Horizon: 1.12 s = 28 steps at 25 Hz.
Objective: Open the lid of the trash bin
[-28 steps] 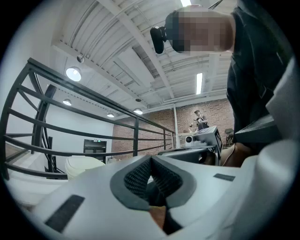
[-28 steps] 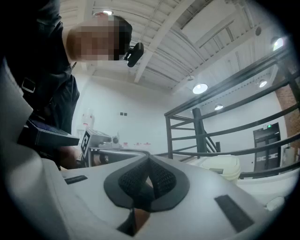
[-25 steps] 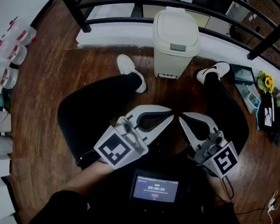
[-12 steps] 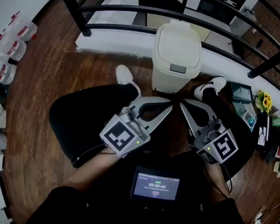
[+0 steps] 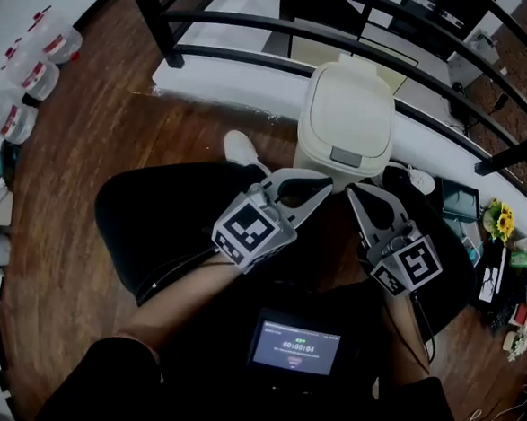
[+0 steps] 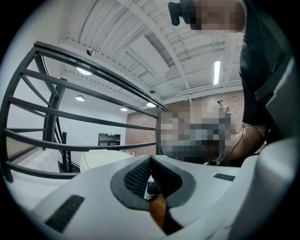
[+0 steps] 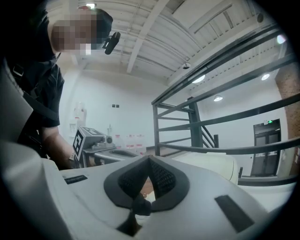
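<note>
The cream trash bin [image 5: 346, 109] stands on the floor by the railing, its lid down and a grey push tab [image 5: 347, 159] at its front edge. My left gripper [image 5: 327, 184] is shut on nothing, its tips just short of the bin's front. Beside it, my right gripper [image 5: 353, 191] is also shut and empty, just below the tab. In the left gripper view the closed pads of the left gripper [image 6: 150, 161] point past the bin [image 6: 101, 157]. The right gripper view shows the right gripper [image 7: 149, 161] closed, with the bin [image 7: 213, 164] behind it.
A black metal railing [image 5: 232, 23] runs behind the bin on a white ledge. Plastic bottles [image 5: 29, 73] lie at the far left. A small screen [image 5: 296, 347] sits at the person's chest. White shoes [image 5: 241, 148] flank the bin, and clutter with flowers [image 5: 500, 220] lies at right.
Both grippers have moved forward toward the bin, and their tips now lie at its front edge. Both have stayed shut.
</note>
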Available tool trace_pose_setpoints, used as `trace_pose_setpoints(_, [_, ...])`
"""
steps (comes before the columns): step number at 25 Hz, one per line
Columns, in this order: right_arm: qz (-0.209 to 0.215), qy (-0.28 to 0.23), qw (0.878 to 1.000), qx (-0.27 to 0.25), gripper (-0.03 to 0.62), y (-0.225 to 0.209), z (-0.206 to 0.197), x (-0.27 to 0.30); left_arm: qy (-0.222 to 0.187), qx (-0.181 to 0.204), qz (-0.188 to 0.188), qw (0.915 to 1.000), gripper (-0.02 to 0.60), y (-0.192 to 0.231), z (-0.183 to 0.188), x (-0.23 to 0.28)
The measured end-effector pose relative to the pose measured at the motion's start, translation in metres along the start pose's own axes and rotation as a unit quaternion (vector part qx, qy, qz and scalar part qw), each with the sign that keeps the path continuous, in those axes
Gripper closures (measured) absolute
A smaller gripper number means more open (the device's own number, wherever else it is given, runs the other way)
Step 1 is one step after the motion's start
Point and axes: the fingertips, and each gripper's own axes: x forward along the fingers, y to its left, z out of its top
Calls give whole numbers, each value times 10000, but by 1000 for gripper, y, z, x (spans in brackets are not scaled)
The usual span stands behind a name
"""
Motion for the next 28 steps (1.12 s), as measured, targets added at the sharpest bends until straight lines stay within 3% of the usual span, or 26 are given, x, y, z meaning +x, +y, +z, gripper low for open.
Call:
trace_pose_setpoints(14, [-49,551,9979,327,571,-41,-94,23,530,165,115,9984,545,24,-93,40])
trace_pose_setpoints(21, [-91,896,9930,762,571,-61,-159,20,940,-372,-77,9948,545,23,-157,50])
trace_pose_setpoints(28, [-20,1224,9892,810,571,-63,-176,24,1463,-687,-88,9868,545,35,-221,75])
